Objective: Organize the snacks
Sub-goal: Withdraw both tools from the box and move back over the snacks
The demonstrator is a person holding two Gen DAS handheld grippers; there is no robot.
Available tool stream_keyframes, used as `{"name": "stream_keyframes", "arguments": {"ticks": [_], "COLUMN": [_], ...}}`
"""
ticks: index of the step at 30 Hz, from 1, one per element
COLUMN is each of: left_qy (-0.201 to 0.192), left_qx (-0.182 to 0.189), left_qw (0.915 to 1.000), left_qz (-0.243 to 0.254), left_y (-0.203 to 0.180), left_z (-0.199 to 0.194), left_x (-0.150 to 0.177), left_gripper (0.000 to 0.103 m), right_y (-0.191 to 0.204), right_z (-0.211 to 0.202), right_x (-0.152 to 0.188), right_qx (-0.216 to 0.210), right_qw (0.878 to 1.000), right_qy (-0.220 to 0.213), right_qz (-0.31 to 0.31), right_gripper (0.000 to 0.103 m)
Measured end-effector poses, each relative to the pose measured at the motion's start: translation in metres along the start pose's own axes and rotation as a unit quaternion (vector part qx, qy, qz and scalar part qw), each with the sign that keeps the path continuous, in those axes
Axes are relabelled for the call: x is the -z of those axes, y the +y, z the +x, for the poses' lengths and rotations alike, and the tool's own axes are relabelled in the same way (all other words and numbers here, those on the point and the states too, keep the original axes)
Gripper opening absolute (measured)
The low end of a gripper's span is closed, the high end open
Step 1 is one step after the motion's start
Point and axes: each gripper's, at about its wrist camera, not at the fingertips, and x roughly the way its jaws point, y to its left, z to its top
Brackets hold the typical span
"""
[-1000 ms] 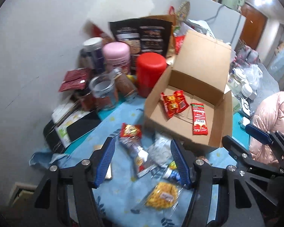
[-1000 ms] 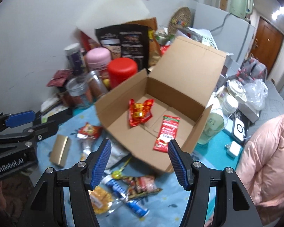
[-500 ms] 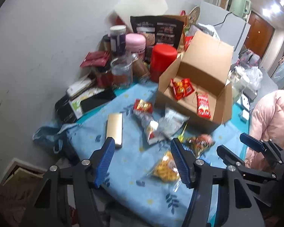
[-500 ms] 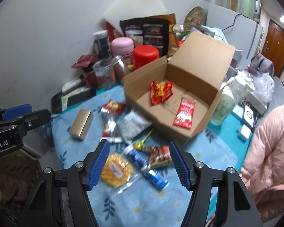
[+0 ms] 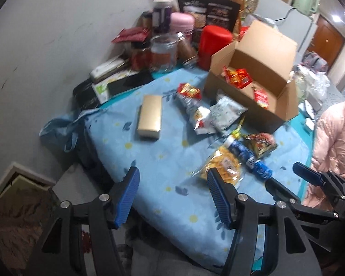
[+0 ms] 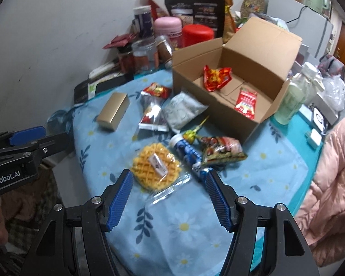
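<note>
Snacks are lying loose on the blue cloth [image 6: 276, 168] beside the open cardboard box [image 6: 260, 43], and you are holding both tongs apart and empty above the near edge.

Working left to right: your left gripper [image 5: 172, 193] is hovering wide open short of the gold box [image 6: 113, 111]; the silver packets [image 6: 154, 115] and grey pouch [image 6: 184, 111] are lying mid-cloth; your right gripper [image 6: 168, 195] is gaping just before the waffle packet [image 6: 155, 166], the blue tube [image 6: 187, 151] beside it. Two red packets [image 6: 216, 74] are already sitting in the box. For the waffle, you are best pinching the clear wrapper's edge, not the biscuit, and lifting it clear of the tube.
</note>
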Motion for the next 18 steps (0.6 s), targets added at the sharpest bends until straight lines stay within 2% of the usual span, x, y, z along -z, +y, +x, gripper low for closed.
{"name": "stream_keyframes", "arguments": {"ticks": [2,5,9,18], "left_qy": [0.006,0.014,0.027,0.052], "left_qx": [-0.016,-0.014,0.005,0.069], "left_qw": [0.9999,0.9998,0.9996,0.9948], "left_qz": [-0.001,-0.007,-0.003,0.054], "left_y": [0.005,0.011,0.011,-0.020], "left_z": [0.007,0.015,0.028,0.061], "left_x": [0.004,0.007,0.008,0.000], "left_gripper": [0.061,0.061,0.061,0.061], "right_y": [0.005,0.006,0.001,-0.024], "right_z": [0.010,0.021,0.035,0.064], "right_x": [0.003,0.008,0.013,0.018], "right_qx": [-0.001,-0.008,-0.026,-0.020], "right_qw": [1.000,1.000,0.999,0.996], "right_qy": [0.013,0.024,0.038,0.068], "right_qz": [-0.014,-0.018,-0.004,0.046], "right_gripper": [0.066,0.066,0.066,0.066]}}
